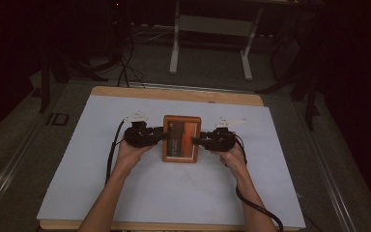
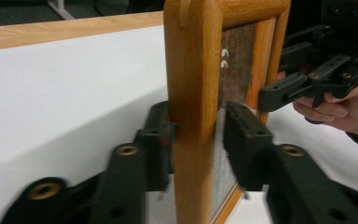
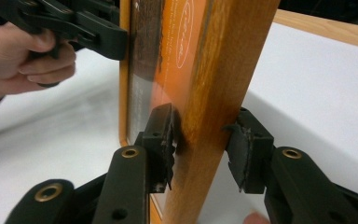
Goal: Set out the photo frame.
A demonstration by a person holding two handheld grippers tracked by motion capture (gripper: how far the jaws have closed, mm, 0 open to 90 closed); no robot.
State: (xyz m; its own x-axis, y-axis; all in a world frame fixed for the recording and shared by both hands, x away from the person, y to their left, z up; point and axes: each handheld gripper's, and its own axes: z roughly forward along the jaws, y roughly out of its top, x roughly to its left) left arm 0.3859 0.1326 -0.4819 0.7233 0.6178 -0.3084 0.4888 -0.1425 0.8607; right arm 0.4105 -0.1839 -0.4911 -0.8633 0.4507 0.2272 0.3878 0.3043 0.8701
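A wooden picture frame (image 1: 181, 137) with an orange and brown picture lies flat at the middle of the white-covered table (image 1: 174, 193). My left gripper (image 1: 163, 135) reaches in at the frame's left edge and my right gripper (image 1: 195, 141) at its right edge. In the left gripper view the wooden rail (image 2: 193, 70) stands between my left gripper's (image 2: 198, 140) jaws; one pad touches the wood, the other stands just off the glass side. In the right gripper view the rail (image 3: 223, 70) sits between my right gripper's (image 3: 200, 144) jaws with a gap at one pad. Both grippers are open.
The wooden tabletop shows as a strip (image 1: 174, 93) beyond the white sheet. Behind the table, on the dark floor, stand the white legs of another table (image 1: 175, 48) and some cables (image 1: 125, 67). A hand holds each gripper, with a cable trailing from each.
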